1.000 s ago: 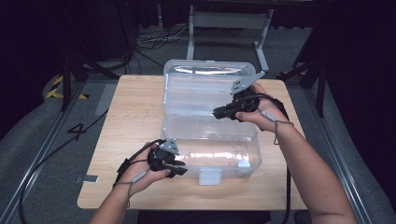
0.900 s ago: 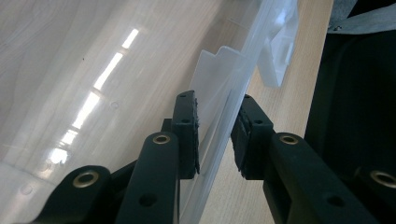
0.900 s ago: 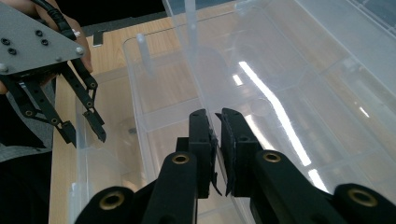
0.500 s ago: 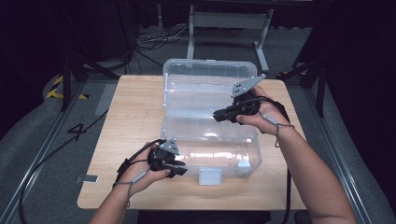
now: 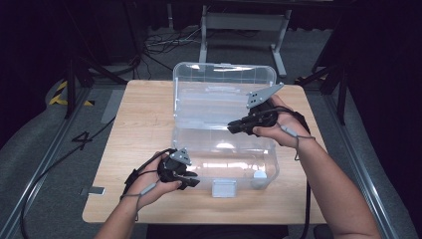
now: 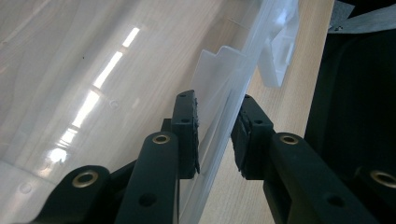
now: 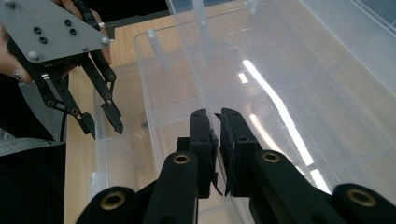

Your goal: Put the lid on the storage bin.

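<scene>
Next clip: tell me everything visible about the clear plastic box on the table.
The clear plastic storage box is see-through, open and looks empty, its hinged lid tilted up at the far side. A whitish latch hangs at the front wall. It sits on the wooden table. The left gripper straddles the front wall near its left corner, one jaw each side; the right gripper has nearly closed jaws at the rim of the back wall.

Dark room; grey carpet floor (image 5: pixel 35 164); wooden table (image 5: pixel 144 114); metal stand (image 5: pixel 244 22); cables (image 5: pixel 159 42) behind.
</scene>
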The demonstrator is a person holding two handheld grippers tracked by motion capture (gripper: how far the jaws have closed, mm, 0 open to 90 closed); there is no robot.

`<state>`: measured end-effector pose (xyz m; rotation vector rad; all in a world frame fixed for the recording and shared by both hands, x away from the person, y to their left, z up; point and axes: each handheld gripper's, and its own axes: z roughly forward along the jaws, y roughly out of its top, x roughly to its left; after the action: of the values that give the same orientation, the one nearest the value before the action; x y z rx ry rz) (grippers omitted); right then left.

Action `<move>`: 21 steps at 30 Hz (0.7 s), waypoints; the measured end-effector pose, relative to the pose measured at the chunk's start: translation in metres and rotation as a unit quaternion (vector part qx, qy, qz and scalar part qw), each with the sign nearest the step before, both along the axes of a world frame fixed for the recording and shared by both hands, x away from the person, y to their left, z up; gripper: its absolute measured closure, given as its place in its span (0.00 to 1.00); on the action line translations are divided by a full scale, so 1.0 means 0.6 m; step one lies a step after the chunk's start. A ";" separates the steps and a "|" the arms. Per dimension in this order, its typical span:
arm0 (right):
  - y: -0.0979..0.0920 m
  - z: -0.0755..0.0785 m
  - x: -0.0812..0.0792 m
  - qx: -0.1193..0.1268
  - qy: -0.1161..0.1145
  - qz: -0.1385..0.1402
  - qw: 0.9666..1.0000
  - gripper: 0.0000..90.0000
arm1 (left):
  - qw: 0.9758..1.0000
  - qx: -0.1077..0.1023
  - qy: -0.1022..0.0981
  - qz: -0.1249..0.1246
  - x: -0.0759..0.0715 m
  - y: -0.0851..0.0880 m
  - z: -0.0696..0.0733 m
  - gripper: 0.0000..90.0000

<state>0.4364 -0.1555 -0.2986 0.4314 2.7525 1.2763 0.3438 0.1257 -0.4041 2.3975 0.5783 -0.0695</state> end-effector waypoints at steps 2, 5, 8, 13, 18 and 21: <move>0.000 0.000 -0.001 0.000 -0.001 0.000 1.000 0.94 | 1.000 0.000 0.000 0.000 0.000 0.000 0.000 0.81; 0.000 -0.001 -0.005 0.001 0.000 0.001 1.000 0.94 | 1.000 0.000 0.000 0.001 0.000 0.000 0.000 0.81; 0.000 -0.001 -0.008 -0.002 -0.003 0.003 1.000 0.94 | 1.000 0.000 0.000 0.001 0.000 0.000 0.000 0.81; 0.001 -0.003 -0.015 -0.003 -0.003 0.006 1.000 0.94 | 1.000 0.000 0.000 0.001 0.000 0.000 0.000 0.81; 0.001 -0.004 -0.022 -0.006 -0.009 0.009 1.000 0.94 | 1.000 0.000 0.000 0.001 0.000 0.000 0.000 0.81; 0.001 -0.004 -0.025 -0.009 -0.010 0.011 1.000 0.94 | 1.000 0.000 0.000 0.001 0.000 0.000 0.000 0.81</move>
<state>0.4212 -0.1547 -0.3012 0.3870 2.7575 1.2537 0.3437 0.1257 -0.4041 2.3963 0.5808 -0.0694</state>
